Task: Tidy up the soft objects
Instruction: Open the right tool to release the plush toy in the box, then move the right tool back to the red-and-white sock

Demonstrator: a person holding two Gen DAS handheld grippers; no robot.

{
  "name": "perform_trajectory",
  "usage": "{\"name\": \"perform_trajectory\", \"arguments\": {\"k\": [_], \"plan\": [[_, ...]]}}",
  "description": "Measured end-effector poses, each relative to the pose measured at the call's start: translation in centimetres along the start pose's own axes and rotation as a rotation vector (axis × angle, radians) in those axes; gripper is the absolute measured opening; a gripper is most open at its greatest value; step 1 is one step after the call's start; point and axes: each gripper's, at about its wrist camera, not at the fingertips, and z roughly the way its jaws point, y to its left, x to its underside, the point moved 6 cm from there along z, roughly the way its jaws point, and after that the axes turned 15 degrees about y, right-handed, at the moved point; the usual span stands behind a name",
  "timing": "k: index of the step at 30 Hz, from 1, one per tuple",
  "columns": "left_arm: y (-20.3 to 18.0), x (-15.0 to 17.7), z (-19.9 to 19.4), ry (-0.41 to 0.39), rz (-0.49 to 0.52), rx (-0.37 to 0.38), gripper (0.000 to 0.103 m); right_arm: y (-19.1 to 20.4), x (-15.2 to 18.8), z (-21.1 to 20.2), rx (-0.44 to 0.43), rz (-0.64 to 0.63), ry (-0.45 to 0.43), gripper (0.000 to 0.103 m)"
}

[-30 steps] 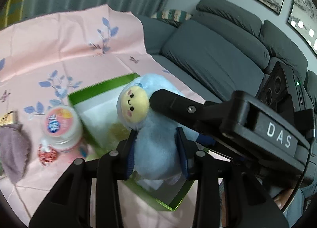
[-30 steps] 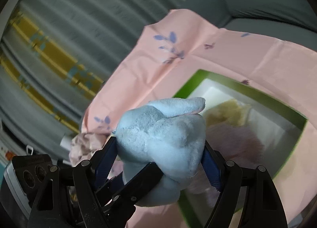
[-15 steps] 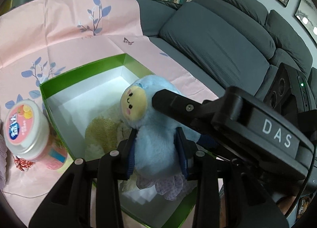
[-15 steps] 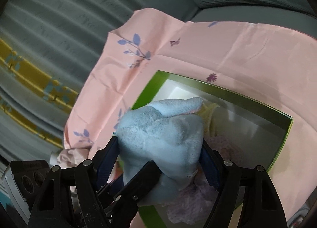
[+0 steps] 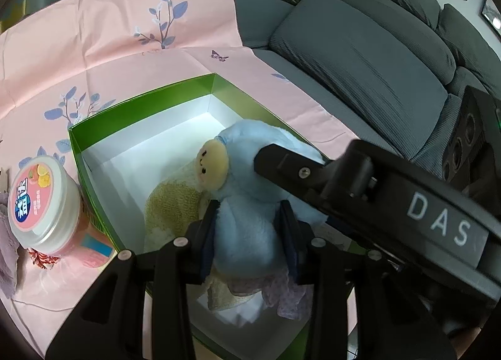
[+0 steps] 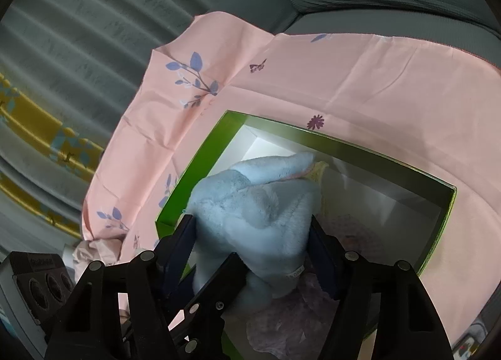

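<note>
A blue plush toy (image 5: pixel 266 147) with a yellow face hangs low inside the green box (image 5: pixel 141 109), over a yellow towel (image 5: pixel 169 203) and a lilac cloth (image 5: pixel 288 297). My left gripper (image 5: pixel 247 213) presses its blue pads on the toy's body while its jaws begin opening. One finger (image 5: pixel 297 172) of the right gripper lies across the toy's head. In the right wrist view, the right gripper (image 6: pixel 253 234) squeezes the toy (image 6: pixel 256 191) from both sides with its jaws closing. The box rim (image 6: pixel 344 141) lies beyond, and a left finger (image 6: pixel 216 285) crosses underneath.
A pink-lidded jar (image 5: pixel 40 200) stands just left of the box on the pink floral cloth (image 5: pixel 94 47). A purple cloth (image 5: pixel 6 266) lies at the left edge. A grey sofa (image 5: pixel 360 56) runs along the right, and curtains (image 6: pixel 62 47) hang behind.
Both grippers have sunk with the blue toy from above the box down into it. The box has grown larger in both views. The right jaws have narrowed on the toy.
</note>
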Motion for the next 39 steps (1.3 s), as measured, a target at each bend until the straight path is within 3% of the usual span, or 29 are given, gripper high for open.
{"name": "perform_trajectory", "arguments": {"k": [2, 4, 8, 11, 17, 19, 23, 25, 28, 32, 39], "plan": [[0.1, 0.0, 0.0, -0.002, -0.004, -0.017, 0.038, -0.1, 0.0, -0.1, 0.000, 0.006, -0.003, 0.069], [0.4, 0.0, -0.1, -0.008, -0.015, -0.048, 0.037, -0.2, 0.0, -0.3, 0.000, 0.013, -0.003, 0.058], [0.6, 0.2, -0.7, -0.012, -0.022, -0.028, 0.036, -0.6, -0.2, -0.9, -0.003, 0.020, -0.031, 0.050], [0.5, 0.4, -1.7, -0.033, -0.009, -0.062, 0.037, -0.1, -0.1, -1.2, -0.010, 0.009, -0.042, 0.048], [1.0, 1.3, -4.9, -0.085, -0.033, -0.046, 0.058, 1.0, 0.1, -2.6, -0.028, -0.028, -0.093, 0.046], [1.3, 1.9, -6.4, -0.108, -0.044, -0.045, 0.076, 1.6, 0.3, -3.2, -0.039, -0.051, -0.105, 0.046], [2.2, 3.6, -9.5, -0.166, -0.071, -0.029, 0.082, 3.3, 1.0, -3.9, -0.021, -0.103, -0.123, 0.046], [3.0, 4.7, -10.7, -0.175, -0.092, -0.034, 0.092, 4.2, 1.4, -4.2, -0.021, -0.130, -0.120, 0.052], [5.8, 7.0, -13.2, -0.220, -0.161, -0.058, 0.094, 5.5, 2.1, -4.5, -0.028, -0.163, -0.120, 0.070], [10.5, 10.1, -15.9, -0.250, -0.282, -0.095, 0.101, 7.7, 3.3, -4.5, -0.013, -0.224, -0.112, 0.072], [18.5, 16.3, -18.7, -0.298, -0.508, -0.191, 0.102, 12.5, 6.4, -2.6, -0.016, -0.323, -0.030, 0.079]]}}
